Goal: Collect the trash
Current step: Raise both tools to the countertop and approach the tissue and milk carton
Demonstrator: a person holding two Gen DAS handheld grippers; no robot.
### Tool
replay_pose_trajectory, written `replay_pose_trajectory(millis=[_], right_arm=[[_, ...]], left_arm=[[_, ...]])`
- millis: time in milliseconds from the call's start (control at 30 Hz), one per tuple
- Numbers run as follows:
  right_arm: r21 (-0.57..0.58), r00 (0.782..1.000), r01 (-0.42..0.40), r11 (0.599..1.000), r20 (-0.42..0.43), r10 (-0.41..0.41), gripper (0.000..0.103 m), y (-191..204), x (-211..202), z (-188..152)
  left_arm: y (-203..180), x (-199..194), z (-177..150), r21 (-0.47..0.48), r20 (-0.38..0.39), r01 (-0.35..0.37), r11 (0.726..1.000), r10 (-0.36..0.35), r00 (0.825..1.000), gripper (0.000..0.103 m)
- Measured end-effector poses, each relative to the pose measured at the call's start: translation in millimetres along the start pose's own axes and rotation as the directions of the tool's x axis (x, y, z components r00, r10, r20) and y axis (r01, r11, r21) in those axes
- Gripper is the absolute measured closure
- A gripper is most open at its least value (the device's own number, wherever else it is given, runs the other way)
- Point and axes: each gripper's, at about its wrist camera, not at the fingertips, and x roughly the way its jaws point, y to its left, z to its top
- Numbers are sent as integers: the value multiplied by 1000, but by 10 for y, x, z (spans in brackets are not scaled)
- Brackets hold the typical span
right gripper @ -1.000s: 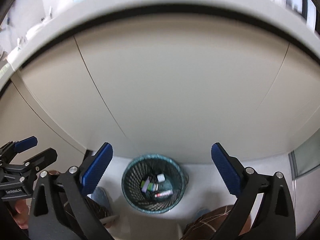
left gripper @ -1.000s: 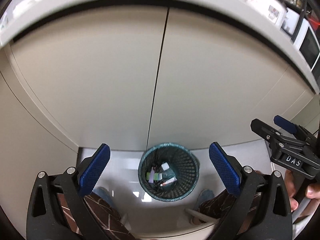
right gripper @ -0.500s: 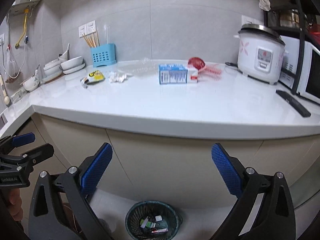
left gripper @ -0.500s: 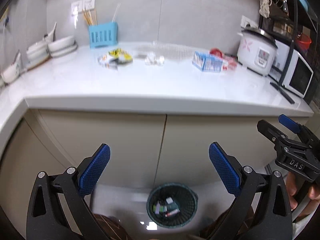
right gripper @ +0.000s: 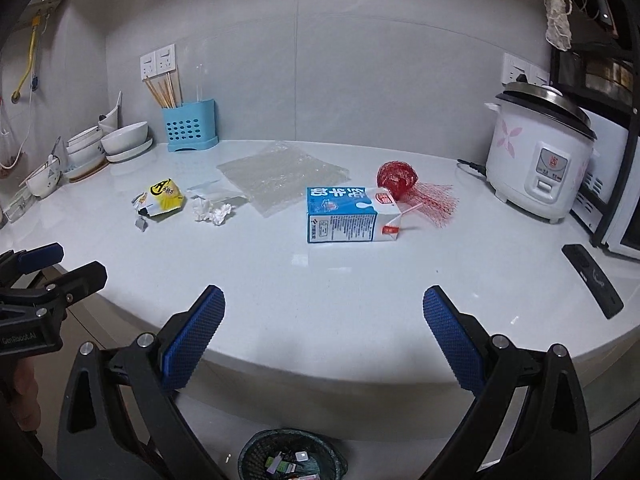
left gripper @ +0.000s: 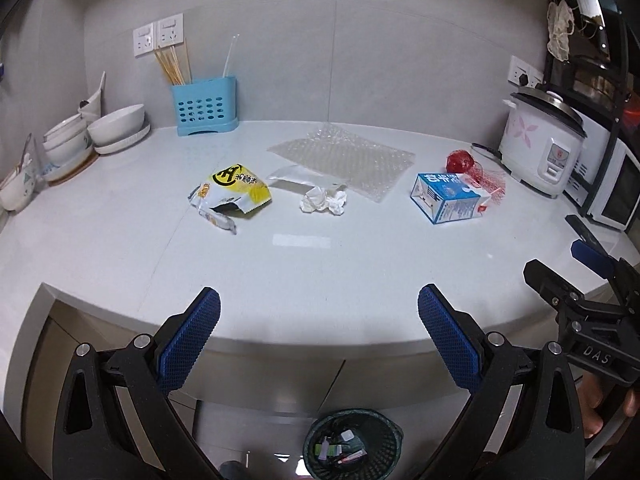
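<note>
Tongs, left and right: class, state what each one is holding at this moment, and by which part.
Nothing is held. The left tongs and right tongs are both open and empty, short of the counter; the trash lies untouched.

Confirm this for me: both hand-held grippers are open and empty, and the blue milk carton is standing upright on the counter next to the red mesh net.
One thing is wrong: the blue milk carton lies on its side, not upright, as the right wrist view shows. The rest holds: it is on the counter next to the red mesh net, and the left hand-held gripper and right hand-held gripper are open and empty.

Grey tiled wall [right gripper: 360, 80] with sockets [right gripper: 158, 66], glossy white counter [right gripper: 360, 280], beige cabinet doors [left gripper: 280, 392] below, dark shelf rack [right gripper: 592, 40] far right.
</note>
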Motion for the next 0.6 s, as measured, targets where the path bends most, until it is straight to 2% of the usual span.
replay_pose_trajectory(millis=[333, 467, 600], right_arm=[[-1, 998, 2, 1000, -63, -2, 8, -20, 653, 369], [8, 995, 11, 1000, -102, -10, 7, -80, 914, 453], [30, 988, -2, 1000, -155, 7, 8, -122, 1146, 539]], left_arm=[[4, 833, 477, -22, -65, 1, 1000, -3, 998, 6], [-44, 1102, 628, -5, -87, -13, 1000, 13, 996, 6], [-37, 1335, 741, -28, -117, -7, 1000, 4, 993, 6]])
